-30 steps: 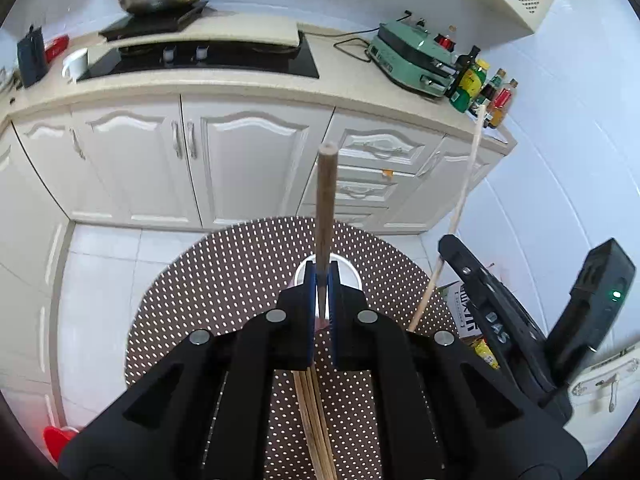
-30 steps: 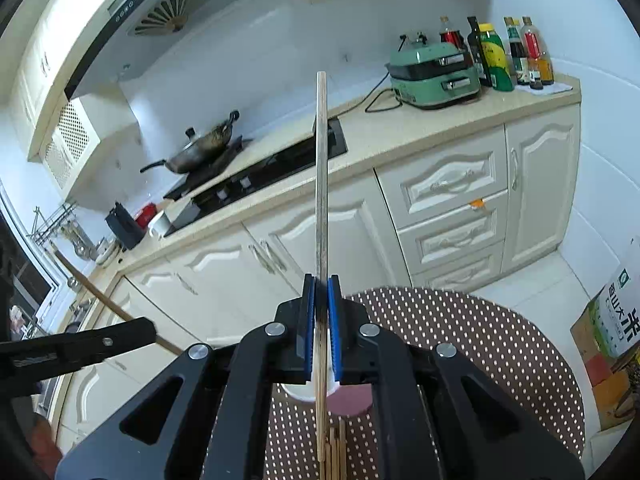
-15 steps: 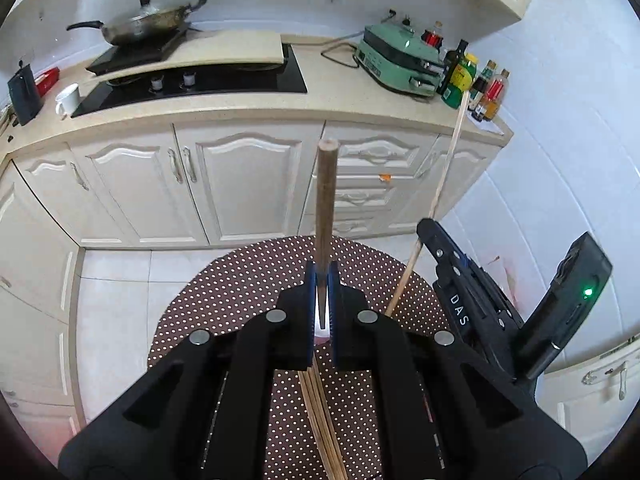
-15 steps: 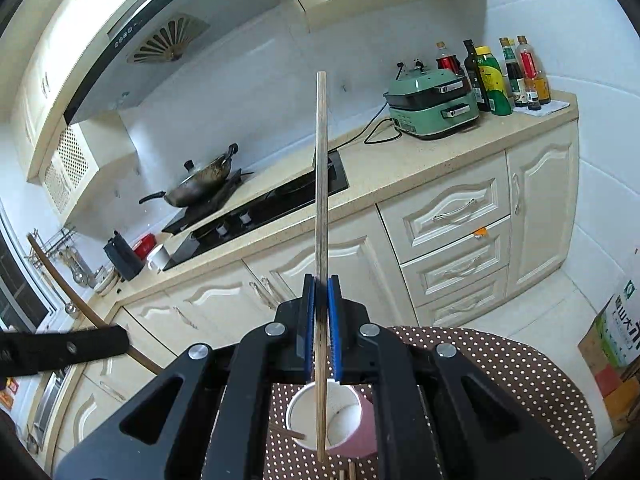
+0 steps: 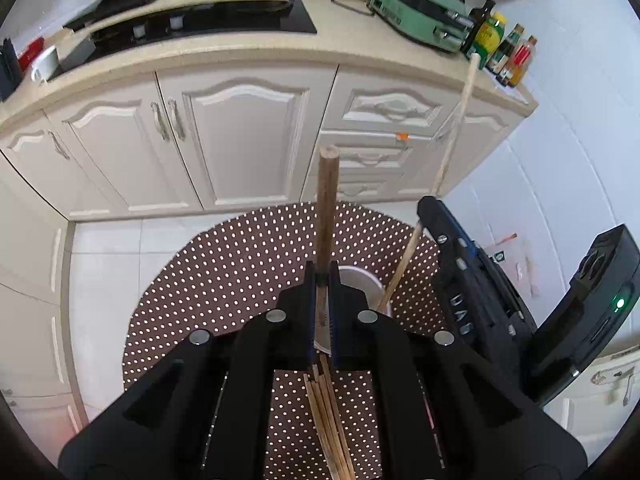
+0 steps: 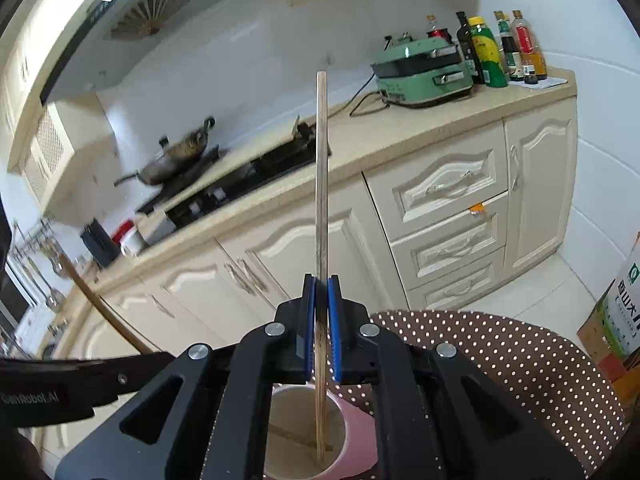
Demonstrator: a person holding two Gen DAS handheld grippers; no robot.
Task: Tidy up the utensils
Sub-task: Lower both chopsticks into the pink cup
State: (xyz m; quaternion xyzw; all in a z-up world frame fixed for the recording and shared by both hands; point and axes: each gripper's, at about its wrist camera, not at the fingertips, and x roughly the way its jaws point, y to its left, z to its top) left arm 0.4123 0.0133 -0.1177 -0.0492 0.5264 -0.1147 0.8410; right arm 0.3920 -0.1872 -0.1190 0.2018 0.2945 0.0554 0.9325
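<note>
Both grippers are sinking toward the pink cup (image 6: 352,432) on the dotted mat (image 5: 240,264), which is sitting nearer than before. The right gripper (image 6: 321,332), clamped shut, is lowering a pale chopstick (image 6: 321,168) whose tip is already inside (delivery nearly done). The left gripper (image 5: 322,312) is pinching a darker chopstick (image 5: 327,200) over the rim; loose chopsticks (image 5: 328,412) are waiting just near of the cup.

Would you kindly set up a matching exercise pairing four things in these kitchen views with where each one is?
Things:
1. pale chopstick
2. dark chopstick
3. wok
4. green cooker

Places:
A. on the stove
B. in the left gripper
C. beside the bottles
D. in the right gripper, tip in the cup

Pairs: 1-D, 2-B, 3-A, 4-C
</note>
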